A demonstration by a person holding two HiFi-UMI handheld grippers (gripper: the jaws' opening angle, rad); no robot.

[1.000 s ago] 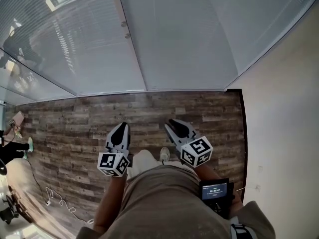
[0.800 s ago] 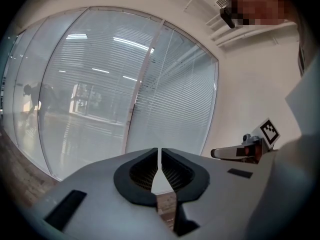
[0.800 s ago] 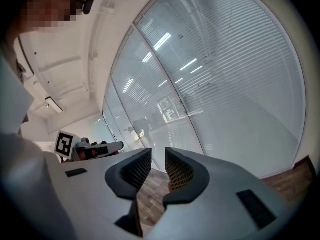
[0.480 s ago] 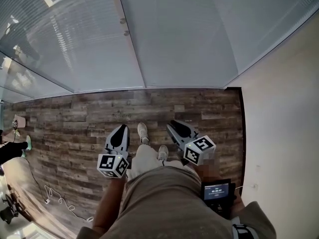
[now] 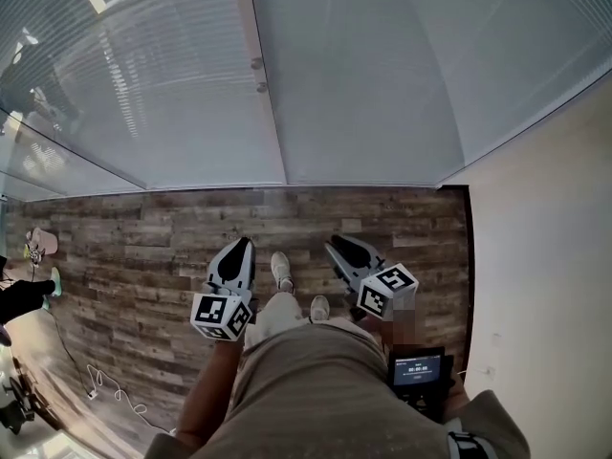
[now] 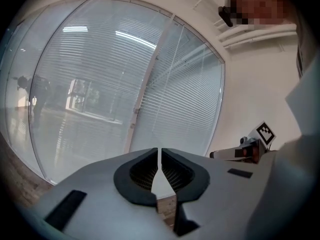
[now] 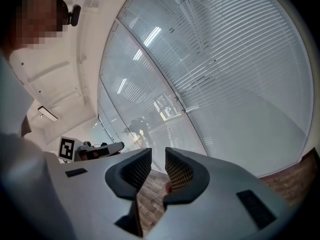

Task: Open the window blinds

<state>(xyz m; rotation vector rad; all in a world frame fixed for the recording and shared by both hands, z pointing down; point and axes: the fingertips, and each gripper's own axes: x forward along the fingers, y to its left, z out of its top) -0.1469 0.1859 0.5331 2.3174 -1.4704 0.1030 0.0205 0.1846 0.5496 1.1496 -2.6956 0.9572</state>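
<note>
White slatted blinds [image 5: 143, 84] hang behind a glass wall; a second panel [image 5: 382, 75] is to the right of a pale frame post [image 5: 251, 27] that carries two small knobs [image 5: 258, 63]. The slats look flat against the glass. My left gripper [image 5: 232, 261] points at the wall from low down, shut and empty. In the left gripper view its jaws [image 6: 160, 151] meet in a thin slit in front of the blinds [image 6: 100, 84]. My right gripper [image 5: 349, 254] is beside it. Its jaws [image 7: 158, 154] stand a narrow gap apart, with nothing between them. Both are well short of the glass.
Wood plank floor [image 5: 143, 237] runs up to the glass. A beige wall [image 5: 545, 256] closes the right side. A white cable [image 5: 105, 385] lies on the floor at the left. The holder's shoes [image 5: 281, 268] step between the grippers, and a small screen device [image 5: 417, 369] hangs at the hip.
Both grippers have moved forward toward the glass wall as the holder stepped ahead. The frame post has shifted right in the head view. The jaws look the same.
</note>
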